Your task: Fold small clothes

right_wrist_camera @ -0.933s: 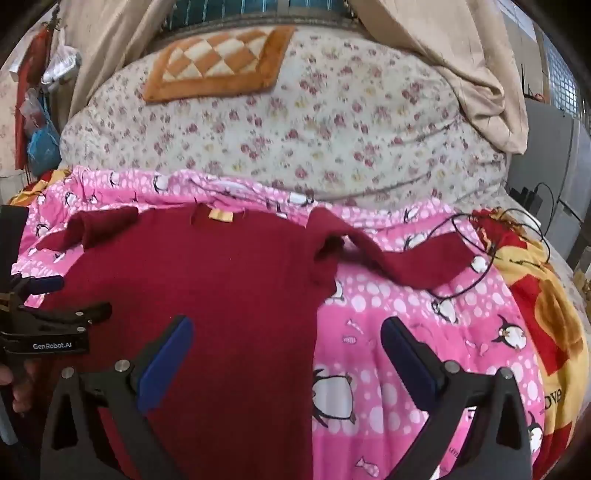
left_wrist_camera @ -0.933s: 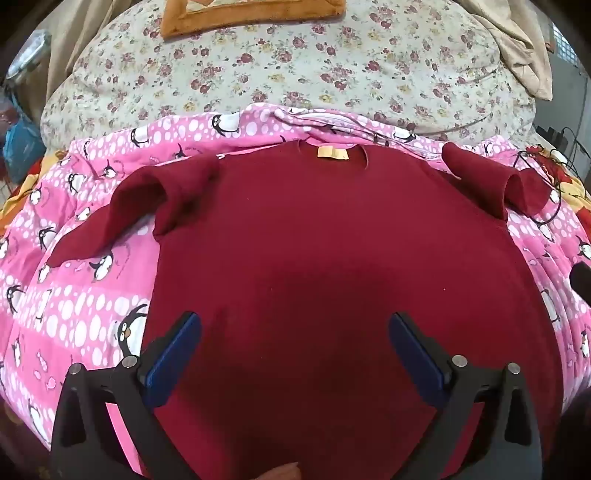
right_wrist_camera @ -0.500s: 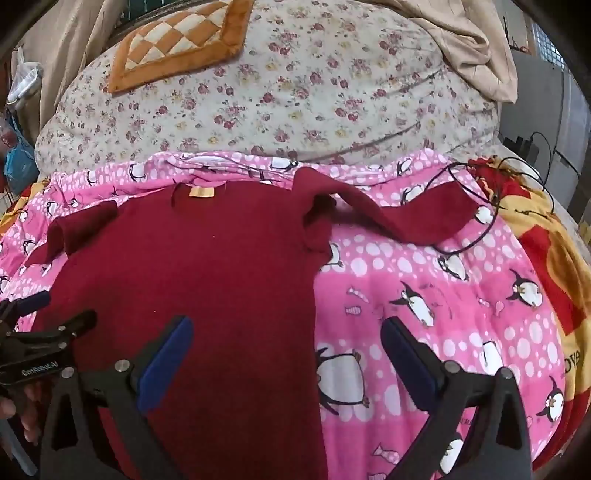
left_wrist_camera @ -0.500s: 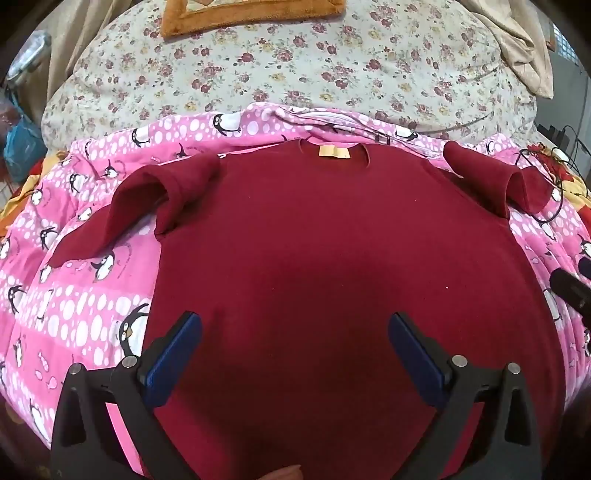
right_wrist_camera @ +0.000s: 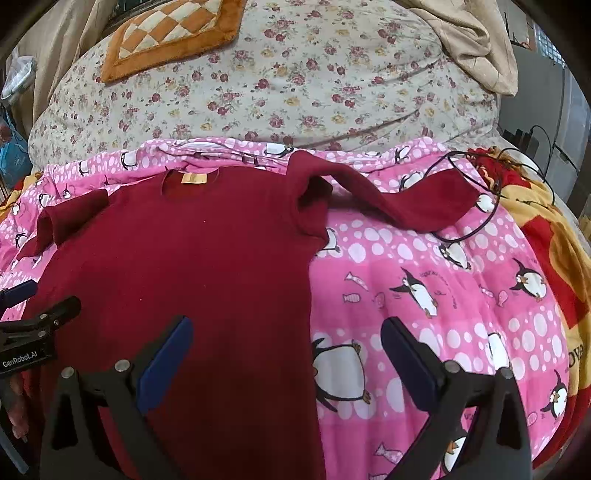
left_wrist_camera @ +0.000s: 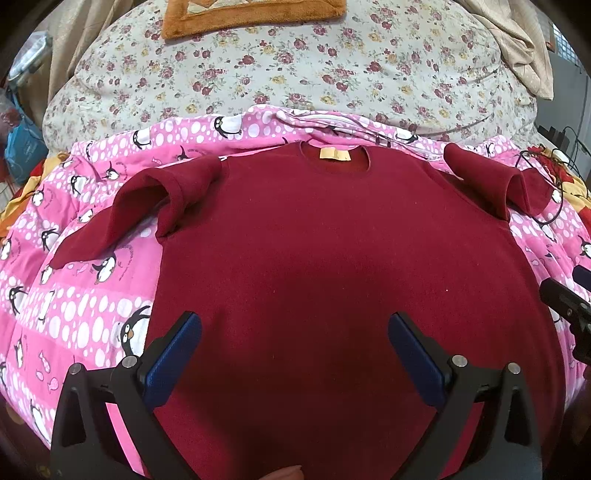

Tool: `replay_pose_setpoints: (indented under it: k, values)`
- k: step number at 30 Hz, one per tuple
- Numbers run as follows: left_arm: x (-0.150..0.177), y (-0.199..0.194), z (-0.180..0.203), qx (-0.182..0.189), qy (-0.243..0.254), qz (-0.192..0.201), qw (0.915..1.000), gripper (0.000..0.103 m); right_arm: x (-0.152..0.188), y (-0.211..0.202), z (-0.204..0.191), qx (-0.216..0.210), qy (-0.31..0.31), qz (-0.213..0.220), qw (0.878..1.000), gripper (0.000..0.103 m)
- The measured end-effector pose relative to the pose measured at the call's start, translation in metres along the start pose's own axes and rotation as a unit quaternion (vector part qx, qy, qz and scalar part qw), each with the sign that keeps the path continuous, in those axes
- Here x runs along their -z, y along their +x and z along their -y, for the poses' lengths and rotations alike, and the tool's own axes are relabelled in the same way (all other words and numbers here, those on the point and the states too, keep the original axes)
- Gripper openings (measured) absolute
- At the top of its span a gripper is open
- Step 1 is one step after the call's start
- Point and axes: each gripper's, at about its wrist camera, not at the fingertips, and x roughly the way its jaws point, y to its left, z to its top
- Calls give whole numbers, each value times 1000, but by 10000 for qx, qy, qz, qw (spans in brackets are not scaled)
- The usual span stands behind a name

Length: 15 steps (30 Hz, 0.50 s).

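Observation:
A dark red long-sleeved sweater point(left_wrist_camera: 325, 258) lies flat on a pink penguin blanket point(left_wrist_camera: 74, 317), neck and yellow label point(left_wrist_camera: 333, 154) at the far side. Its left sleeve point(left_wrist_camera: 122, 218) is bunched and runs down-left; its right sleeve point(right_wrist_camera: 399, 199) stretches out to the right. My left gripper point(left_wrist_camera: 294, 338) hovers open over the sweater's lower middle, holding nothing. My right gripper point(right_wrist_camera: 286, 345) hangs open above the sweater's right side edge, one finger over the cloth, the other over the blanket. The right gripper's tip point(left_wrist_camera: 565, 302) shows at the left view's right edge.
Behind the blanket rises a floral quilt point(right_wrist_camera: 295, 81) with an orange checked cushion point(right_wrist_camera: 170, 33) on top. A black cable point(right_wrist_camera: 476, 206) loops over the end of the right sleeve. A yellow and red blanket point(right_wrist_camera: 554, 236) lies at the right, beige cloth point(right_wrist_camera: 476, 40) at the far right.
The right gripper has moved forward and down toward the sweater's right edge, so the bed looms larger. The left gripper has barely shifted. Both stay open.

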Motion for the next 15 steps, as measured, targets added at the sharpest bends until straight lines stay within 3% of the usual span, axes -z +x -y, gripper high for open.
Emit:
replay_pose_setpoints:
  k: [1,2,15]
  values:
    - [0,0,0,4,1,3,10000,93,-42,-3,-15,80,-30,-237,9997,103]
    - [0,0,0,0,0,3,10000,93,-46,1,-15,78,-19,-217,9997,103]
    - [-1,-1,0,-9,3,8,10000,93,-21,-57,-38,165,-6,40,9999,103]
